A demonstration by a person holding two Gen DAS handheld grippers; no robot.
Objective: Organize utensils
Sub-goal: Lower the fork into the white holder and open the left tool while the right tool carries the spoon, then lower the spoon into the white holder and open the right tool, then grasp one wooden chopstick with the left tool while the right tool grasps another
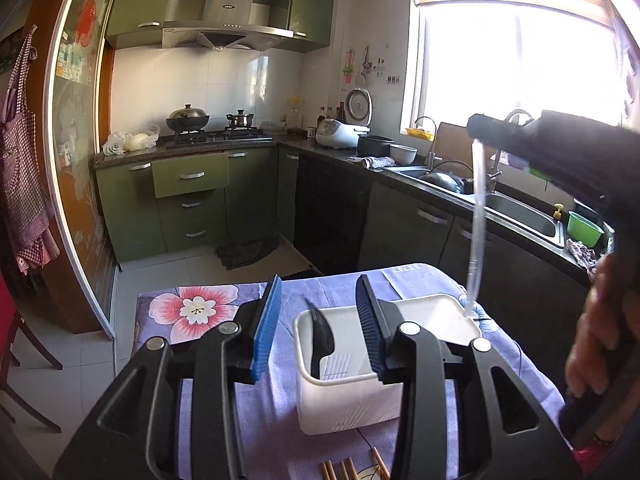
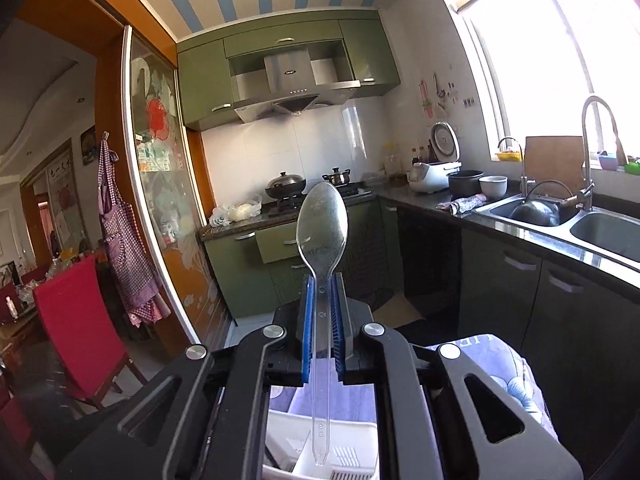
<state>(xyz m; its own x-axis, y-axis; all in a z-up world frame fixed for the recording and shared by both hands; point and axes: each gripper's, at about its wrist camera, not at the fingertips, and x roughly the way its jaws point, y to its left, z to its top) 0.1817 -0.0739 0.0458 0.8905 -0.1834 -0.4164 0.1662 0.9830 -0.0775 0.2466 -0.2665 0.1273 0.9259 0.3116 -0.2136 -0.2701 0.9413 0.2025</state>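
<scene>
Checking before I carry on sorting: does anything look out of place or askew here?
One kitchen drawer, green, below the stove counter, stands pulled out while its neighbours sit flush. The clear plastic spoon in the right gripper stands bowl-up, handle down toward the white plastic utensil basket, which seems deliberate.

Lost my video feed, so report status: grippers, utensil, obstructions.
Left gripper open, empty. Right gripper shut on clear plastic spoon, handle tip over white plastic utensil caddy. Black utensil already inside. Nothing blocking.
</scene>
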